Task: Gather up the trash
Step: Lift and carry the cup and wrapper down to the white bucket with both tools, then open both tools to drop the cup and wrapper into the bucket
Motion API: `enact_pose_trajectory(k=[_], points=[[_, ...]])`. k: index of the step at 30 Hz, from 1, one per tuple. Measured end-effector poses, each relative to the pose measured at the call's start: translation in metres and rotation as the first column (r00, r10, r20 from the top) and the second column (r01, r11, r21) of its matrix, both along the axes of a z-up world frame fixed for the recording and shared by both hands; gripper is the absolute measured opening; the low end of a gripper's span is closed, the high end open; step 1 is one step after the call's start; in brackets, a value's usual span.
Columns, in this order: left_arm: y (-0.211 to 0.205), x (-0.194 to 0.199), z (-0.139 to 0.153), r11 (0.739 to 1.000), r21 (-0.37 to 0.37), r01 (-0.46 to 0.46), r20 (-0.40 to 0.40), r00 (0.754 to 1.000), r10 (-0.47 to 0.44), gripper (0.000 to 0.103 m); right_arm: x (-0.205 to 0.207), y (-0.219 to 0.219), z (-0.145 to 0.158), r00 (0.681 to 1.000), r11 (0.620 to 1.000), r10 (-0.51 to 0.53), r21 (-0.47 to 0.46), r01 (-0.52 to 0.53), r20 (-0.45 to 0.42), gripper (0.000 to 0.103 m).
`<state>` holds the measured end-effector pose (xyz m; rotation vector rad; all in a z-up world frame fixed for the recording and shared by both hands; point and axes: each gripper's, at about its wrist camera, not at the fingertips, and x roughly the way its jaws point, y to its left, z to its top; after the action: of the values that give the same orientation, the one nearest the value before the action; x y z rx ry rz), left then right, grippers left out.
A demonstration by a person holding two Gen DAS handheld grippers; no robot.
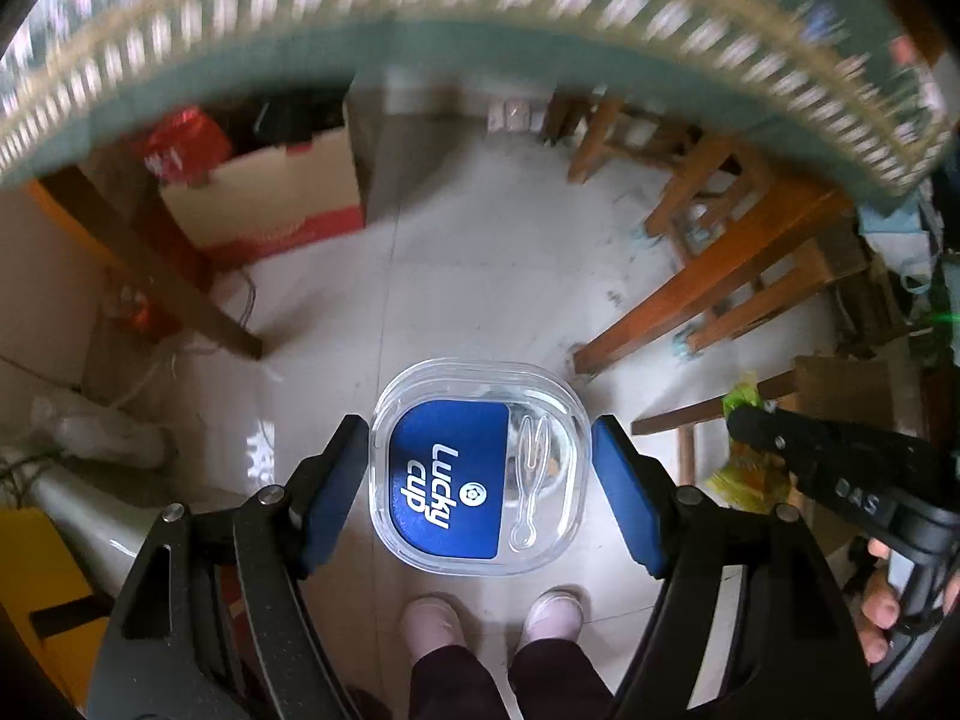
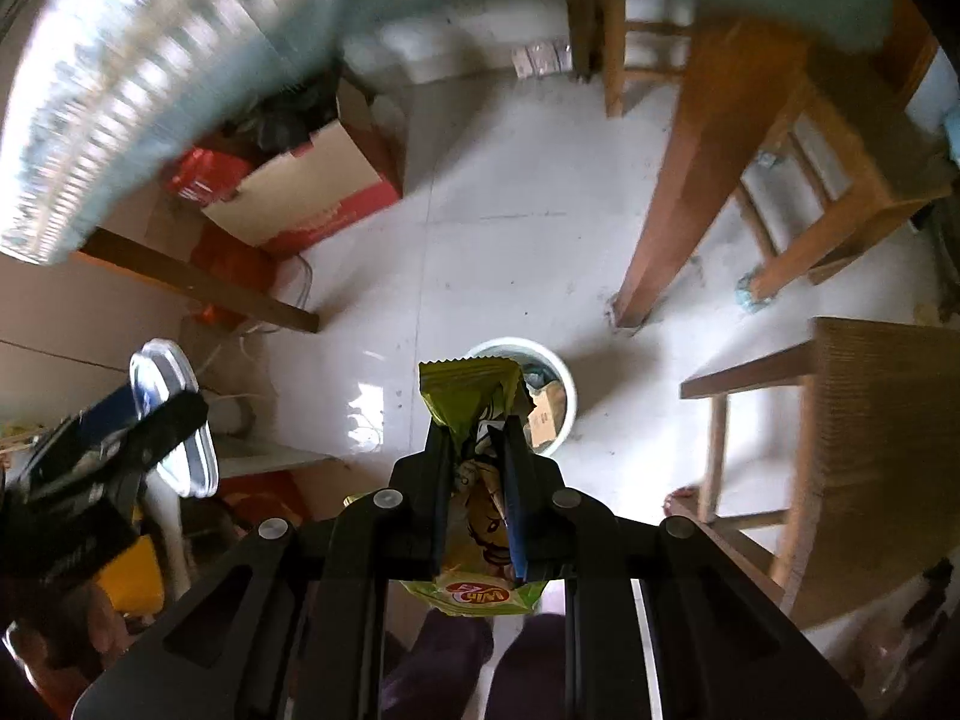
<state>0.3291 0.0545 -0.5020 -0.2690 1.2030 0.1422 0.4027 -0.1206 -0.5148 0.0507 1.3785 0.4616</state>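
A clear plastic lidded container (image 1: 480,468) with a blue "Lucky cup" label and a clear fork inside hangs above the tiled floor, and my left gripper (image 1: 480,429) is shut on its two sides with the blue pads (image 1: 618,480). My right gripper (image 2: 474,426) is shut on a green and yellow snack wrapper (image 2: 474,396). Straight below the wrapper stands a white waste bin (image 2: 561,378) with cardboard scraps in it. In the right wrist view the container (image 2: 159,372) shows edge-on at the left. The right gripper (image 1: 744,420) with the wrapper (image 1: 741,489) shows at the right of the left wrist view.
A table edge with a green patterned cloth (image 1: 480,30) arches overhead. Wooden chair and table legs (image 2: 678,180) stand to the right, and a wooden stool (image 2: 870,420) nearer. A cardboard box (image 2: 300,198) and a red bag (image 2: 204,174) sit at the left. The person's shoes (image 1: 492,618) are on the floor below.
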Motion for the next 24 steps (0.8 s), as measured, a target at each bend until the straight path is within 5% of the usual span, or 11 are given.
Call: enact_pose_trajectory(k=[3, 15, 17, 24], points=[[0.008, 0.0, -0.037, 1.0, 0.01, -0.014, -0.021, 1.0, 0.015, 0.074, 0.009, 0.021, -0.053, 0.999, 1.0, 0.03, -0.003, -0.03, -0.015, 0.015], [0.025, 0.007, -0.164, 0.999, -0.002, -0.055, -0.108, 0.993, 0.054, 0.074, 0.025, 0.065, -0.178, 0.989, 0.992, 0.129, -0.009, -0.13, -0.074, 0.018], [0.024, 0.01, -0.18, 0.998, -0.014, -0.062, -0.123, 0.991, 0.06, 0.075, 0.029, 0.065, -0.195, 0.983, 0.987, 0.158, -0.015, -0.16, -0.095, 0.033], [0.006, 0.022, -0.209, 1.0, -0.009, -0.029, -0.17, 0.985, 0.027, 0.075, 0.037, 0.047, -0.203, 0.982, 0.988, 0.151, 0.006, -0.151, -0.115, 0.057]])
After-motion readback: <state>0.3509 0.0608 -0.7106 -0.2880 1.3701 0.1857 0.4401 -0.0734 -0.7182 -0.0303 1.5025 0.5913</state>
